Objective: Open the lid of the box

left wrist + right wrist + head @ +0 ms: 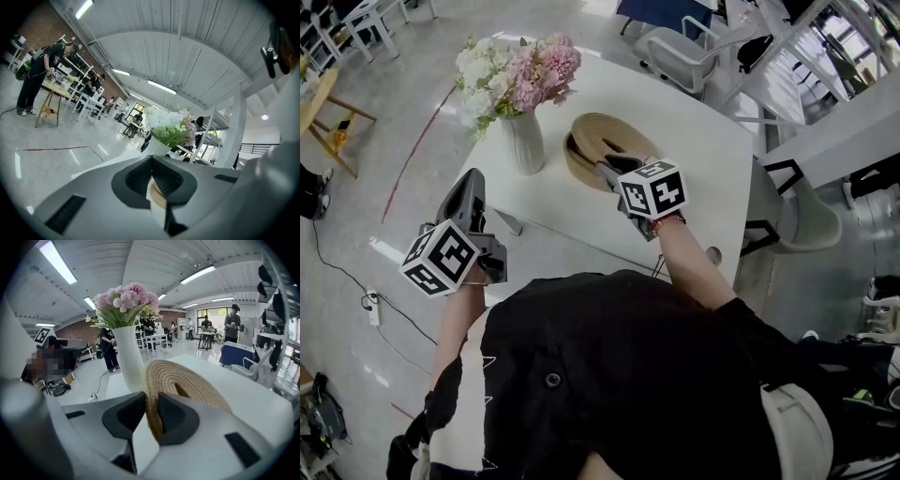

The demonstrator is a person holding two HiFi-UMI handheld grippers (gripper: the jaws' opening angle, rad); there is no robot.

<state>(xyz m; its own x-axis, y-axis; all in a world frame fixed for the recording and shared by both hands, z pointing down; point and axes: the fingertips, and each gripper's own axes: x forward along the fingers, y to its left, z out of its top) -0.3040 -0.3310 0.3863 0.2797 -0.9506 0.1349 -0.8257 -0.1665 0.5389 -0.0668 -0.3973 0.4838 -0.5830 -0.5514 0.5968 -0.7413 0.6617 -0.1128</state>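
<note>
Right gripper (605, 169) was in on the box (577, 169) at its near rim, and its own view settled it: the two dark pads (174, 414) were clamped on the edge of the woven lid (187, 380), with the coiled rim standing upright between them. From the head view the lid (605, 129) sat on top of the round tan box, a dark gap showing under its left edge, with the gripper reaching in from the near side and angled down onto it. The box lay toward the middle of the white bench (694, 122), just beside the white vase (523, 141) of pink and white flowers (516, 75), which stood at its left. Left gripper (471, 187) was well apart from all that, held in the air off the bench's left edge, over the floor. Its jaws met at the tips with nothing between them, and beyond them its view looked across at the flowers and the bench edge.
</note>
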